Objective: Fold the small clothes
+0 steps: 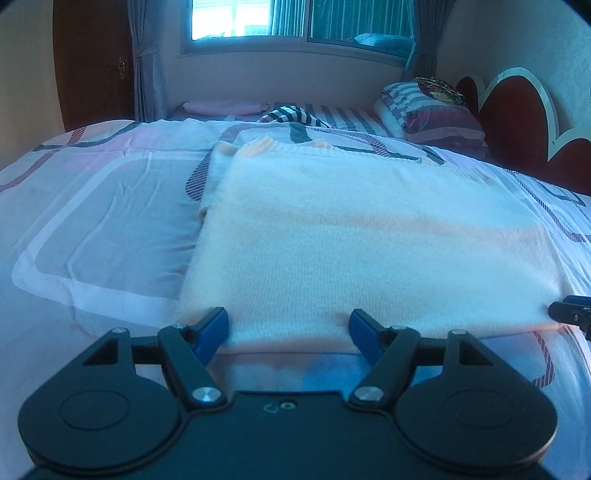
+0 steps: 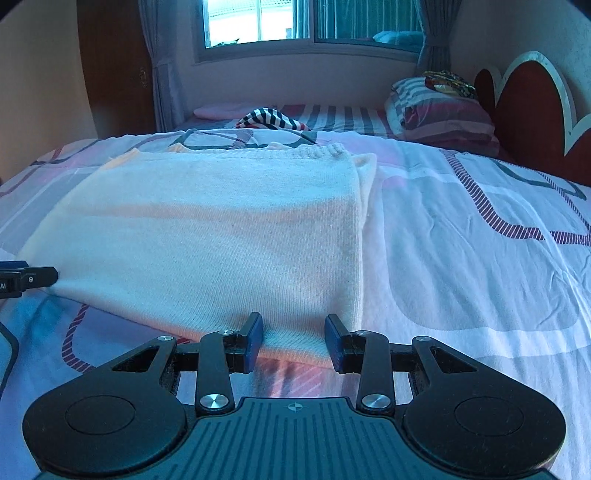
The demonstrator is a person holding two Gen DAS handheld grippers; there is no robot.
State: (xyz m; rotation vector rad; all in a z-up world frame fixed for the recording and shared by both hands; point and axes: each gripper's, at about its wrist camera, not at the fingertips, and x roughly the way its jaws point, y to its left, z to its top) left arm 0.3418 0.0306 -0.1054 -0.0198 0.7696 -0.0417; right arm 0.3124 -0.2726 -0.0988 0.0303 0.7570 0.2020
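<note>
Your sweater [image 1: 354, 236] lies flat on the bedsheet [image 1: 96, 221], folded into a rough rectangle, its ribbed edge at the far side toward the window [image 1: 251, 18]. Its near edge faces both grippers.

Your left gripper [image 1: 288, 325] sits at the near edge, close to the sweater's left corner. The jaws stand wide apart, with the edge of the knit between the 2 blue pads [image 1: 212, 332]. The pads do not press on it; nothing is held.

Your right gripper [image 2: 293, 334] sits at the near edge by the sweater's right corner. Its jaws are narrower, with a strip of the edge between the 2 pads [image 2: 255, 341]. Whether those pads pinch the fabric or only flank it, you cannot tell from these views.

Each gripper's tip shows at the margin of the other's view, just beside the sweater's edge.

Striped pillows [image 2: 443, 114] lie by the headboard [image 2: 532, 107], well apart from the sweater. A striped garment [image 2: 271, 118] lies beyond it.
</note>
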